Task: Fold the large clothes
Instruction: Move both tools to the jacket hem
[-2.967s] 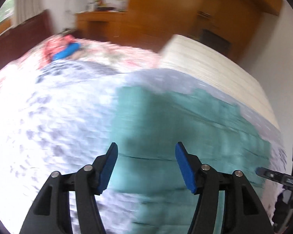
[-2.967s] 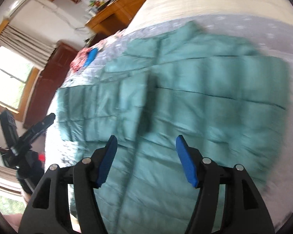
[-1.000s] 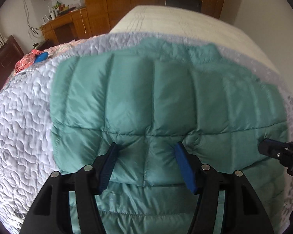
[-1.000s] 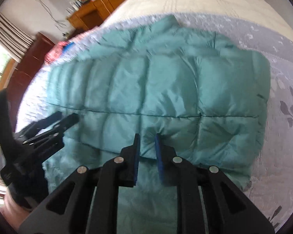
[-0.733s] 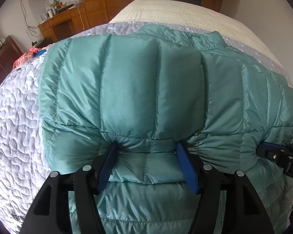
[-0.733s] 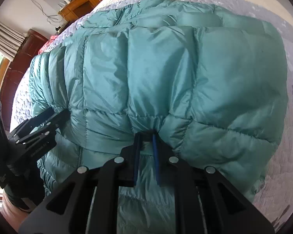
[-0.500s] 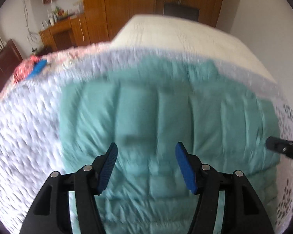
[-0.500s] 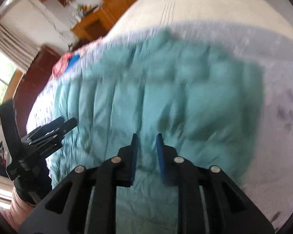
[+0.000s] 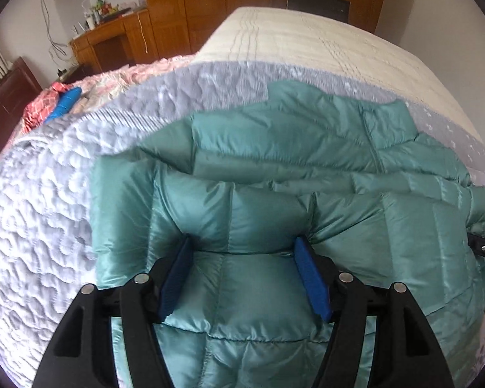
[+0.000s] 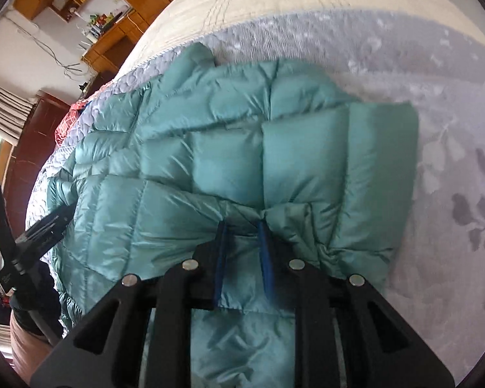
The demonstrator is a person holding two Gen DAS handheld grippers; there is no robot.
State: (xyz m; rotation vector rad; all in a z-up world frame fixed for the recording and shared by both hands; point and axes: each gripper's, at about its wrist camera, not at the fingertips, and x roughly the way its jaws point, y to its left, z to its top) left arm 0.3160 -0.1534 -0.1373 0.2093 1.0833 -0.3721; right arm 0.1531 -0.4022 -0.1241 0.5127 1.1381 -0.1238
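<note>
A teal quilted puffer jacket point(image 9: 307, 168) lies on the bed, its lower part doubled over towards the collar point(image 9: 388, 123). My left gripper point(image 9: 242, 255) has wide jaws that straddle the folded hem near the jacket's left side. My right gripper point(image 10: 242, 236) is shut on a bunched bit of the jacket's hem point(image 10: 274, 216) near the right side. The jacket point(image 10: 242, 148) fills the right wrist view, where the left gripper point(image 10: 45, 226) shows at the left edge.
The jacket lies on a grey quilted bedspread point(image 9: 38, 226) with a leaf print point(image 10: 462, 200). A cream mattress point(image 9: 307, 38) lies beyond. A red checked cloth with a blue thing point(image 9: 61, 103) sits far left. Wooden cabinets point(image 9: 184, 6) line the wall.
Both grippers carried the hem forward over the jacket. The fold has come down and now lies short of the collar. The right gripper stayed shut, the left stayed wide.
</note>
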